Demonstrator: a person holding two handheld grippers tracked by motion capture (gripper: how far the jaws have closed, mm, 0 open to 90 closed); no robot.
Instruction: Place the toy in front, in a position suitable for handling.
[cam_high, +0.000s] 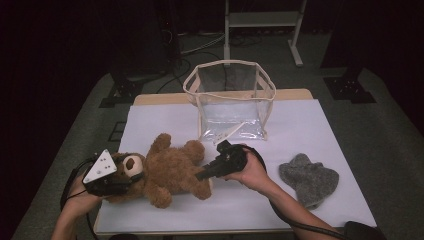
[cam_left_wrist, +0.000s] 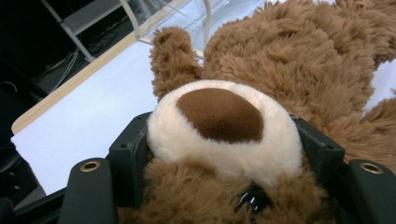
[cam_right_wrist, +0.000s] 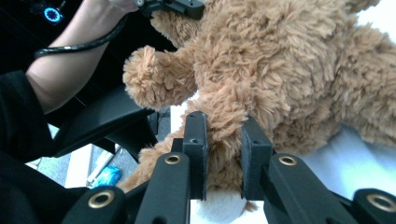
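Two grippers on one teddy bear (cam_high: 167, 170), left gripper (cam_left_wrist: 224, 154) clamping its head, right gripper (cam_right_wrist: 223, 154) pinching a leg

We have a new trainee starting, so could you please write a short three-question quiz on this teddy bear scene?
1. True or false: the left gripper clamps the teddy bear by its head.
2. What does the right gripper hold? A) the bear's leg B) the grey cloth C) the bag's rim
3. What lies on the white sheet at the far right?

Key: 1 true. 2 A. 3 the grey plush piece, right of the clear bag.
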